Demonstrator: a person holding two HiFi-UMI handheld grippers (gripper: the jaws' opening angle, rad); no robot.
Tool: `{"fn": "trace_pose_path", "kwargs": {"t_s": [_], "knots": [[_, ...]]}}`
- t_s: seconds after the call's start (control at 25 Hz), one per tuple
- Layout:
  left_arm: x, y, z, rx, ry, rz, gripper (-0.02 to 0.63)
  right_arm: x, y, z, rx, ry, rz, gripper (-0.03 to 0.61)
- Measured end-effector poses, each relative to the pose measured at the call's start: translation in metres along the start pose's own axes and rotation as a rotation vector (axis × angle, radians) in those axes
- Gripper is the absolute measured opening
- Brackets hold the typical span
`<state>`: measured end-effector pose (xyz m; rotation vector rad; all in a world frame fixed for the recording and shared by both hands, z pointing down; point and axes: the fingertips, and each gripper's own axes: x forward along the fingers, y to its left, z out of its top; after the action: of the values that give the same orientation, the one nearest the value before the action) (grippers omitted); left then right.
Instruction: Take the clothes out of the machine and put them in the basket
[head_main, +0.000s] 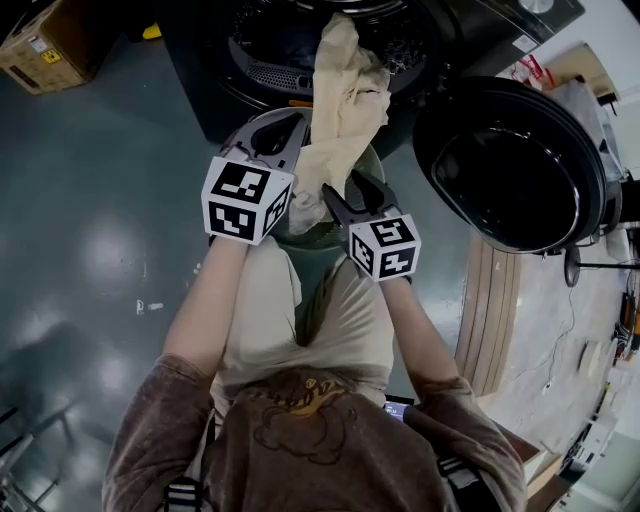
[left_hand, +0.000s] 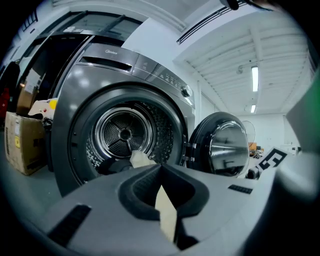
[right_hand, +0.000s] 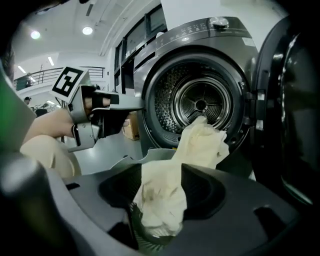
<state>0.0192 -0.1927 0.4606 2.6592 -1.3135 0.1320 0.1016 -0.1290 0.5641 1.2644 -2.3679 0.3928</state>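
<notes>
drum mouth (head_main: 270, 40) open, middle taken by cloth (head_main: 340, 110) hanging out; free gap left of cloth. door (head_main: 515, 165) swung open at right, bars that side. cardboard box (head_main: 45, 50) far left, open floor (head_main: 120, 180) between.

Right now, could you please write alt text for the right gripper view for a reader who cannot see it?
A cream cloth garment lies between the parted jaws of the right tongs, trailing back toward the open drum of a grey front-loading machine. At left, a hand holds the left tongs.
</notes>
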Motion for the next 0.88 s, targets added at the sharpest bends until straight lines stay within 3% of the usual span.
{"fn": "trace_pose_path", "kwargs": {"t_s": [0.28,0.52,0.88], "knots": [[0.0,-0.001,0.0,-0.002,-0.002,-0.009,0.006,0.031,-0.041,0.036,0.004,-0.063,-0.073,0.279],[-0.002,0.0,0.0,-0.008,-0.002,-0.01,0.006,0.089,-0.09,0.074,0.007,-0.066,-0.135,0.359],[-0.003,0.007,-0.002,-0.015,0.006,-0.01,0.006,0.16,-0.138,0.093,-0.021,0.072,-0.212,0.407]]}}
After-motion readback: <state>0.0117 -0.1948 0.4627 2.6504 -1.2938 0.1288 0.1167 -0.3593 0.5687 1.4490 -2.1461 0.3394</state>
